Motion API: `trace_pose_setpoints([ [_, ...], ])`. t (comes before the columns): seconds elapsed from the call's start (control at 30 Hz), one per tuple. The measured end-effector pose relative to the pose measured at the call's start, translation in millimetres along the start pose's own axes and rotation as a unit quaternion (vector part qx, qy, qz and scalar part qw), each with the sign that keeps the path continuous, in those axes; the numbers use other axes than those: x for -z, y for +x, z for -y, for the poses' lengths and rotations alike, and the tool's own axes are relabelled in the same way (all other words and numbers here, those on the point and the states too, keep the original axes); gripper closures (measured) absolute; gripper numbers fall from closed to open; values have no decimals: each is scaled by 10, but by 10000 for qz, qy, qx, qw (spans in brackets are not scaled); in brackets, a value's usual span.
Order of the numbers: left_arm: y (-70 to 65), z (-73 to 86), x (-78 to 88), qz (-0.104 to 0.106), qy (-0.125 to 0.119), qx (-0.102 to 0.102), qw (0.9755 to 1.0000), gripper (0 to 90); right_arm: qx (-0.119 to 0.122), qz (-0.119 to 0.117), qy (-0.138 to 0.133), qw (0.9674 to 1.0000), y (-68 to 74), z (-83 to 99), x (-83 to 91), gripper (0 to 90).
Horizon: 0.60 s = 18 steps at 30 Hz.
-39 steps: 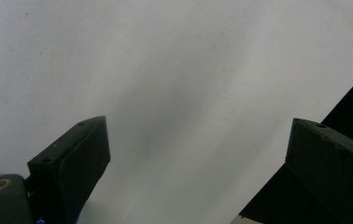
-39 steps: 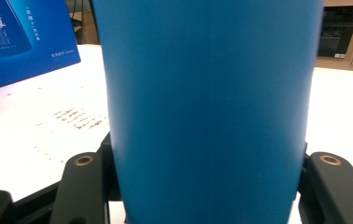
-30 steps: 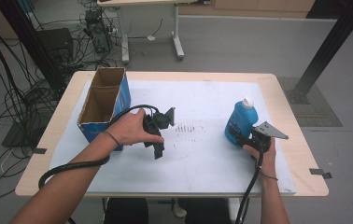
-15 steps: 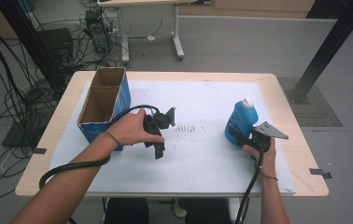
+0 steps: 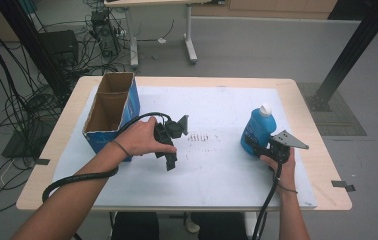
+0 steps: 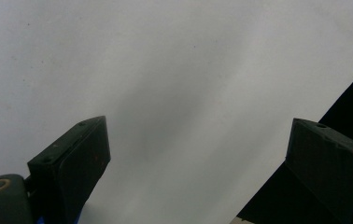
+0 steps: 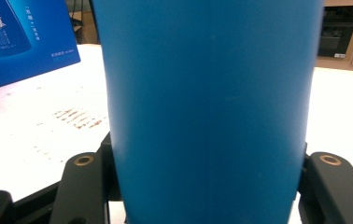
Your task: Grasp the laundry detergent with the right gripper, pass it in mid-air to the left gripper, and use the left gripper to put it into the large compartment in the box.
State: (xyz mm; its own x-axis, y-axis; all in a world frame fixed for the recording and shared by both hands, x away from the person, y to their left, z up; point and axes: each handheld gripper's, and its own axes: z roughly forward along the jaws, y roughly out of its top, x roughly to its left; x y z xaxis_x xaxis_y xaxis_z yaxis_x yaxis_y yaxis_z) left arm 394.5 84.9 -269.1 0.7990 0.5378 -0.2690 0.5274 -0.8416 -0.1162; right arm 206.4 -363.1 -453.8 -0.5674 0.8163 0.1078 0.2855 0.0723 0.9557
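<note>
The table spreads out ahead of me under a white sheet, and off beyond my left hand stands the open cardboard box, its blue side printed with a picture of a bottle and lines of writing too small for me to read from my right gripper view. Well to the right of that, the blue bottle stands upright with its white cap on top, its long axis straight up, and it sits directly between the fingers of my right gripper; in my right gripper view its body spans the gap from one jaw to the other, so I judge I am clenched on it low on its body. I see no label on the face turned toward me. My left gripper hangs over bare sheet near the middle of the table, jaws spread wide with nothing between them, well apart from the bottle. Any lift or carry, I judge, belongs to my right hand, which already has it.
</note>
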Motion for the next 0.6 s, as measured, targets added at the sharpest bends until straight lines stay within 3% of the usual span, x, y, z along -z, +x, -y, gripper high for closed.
trace_pose_setpoints([
  [0.6, -3, -1, 35, -45, 15, -65, 10000, 68, 3, 0, 2, 10000, 1, -1, 0, 411],
])
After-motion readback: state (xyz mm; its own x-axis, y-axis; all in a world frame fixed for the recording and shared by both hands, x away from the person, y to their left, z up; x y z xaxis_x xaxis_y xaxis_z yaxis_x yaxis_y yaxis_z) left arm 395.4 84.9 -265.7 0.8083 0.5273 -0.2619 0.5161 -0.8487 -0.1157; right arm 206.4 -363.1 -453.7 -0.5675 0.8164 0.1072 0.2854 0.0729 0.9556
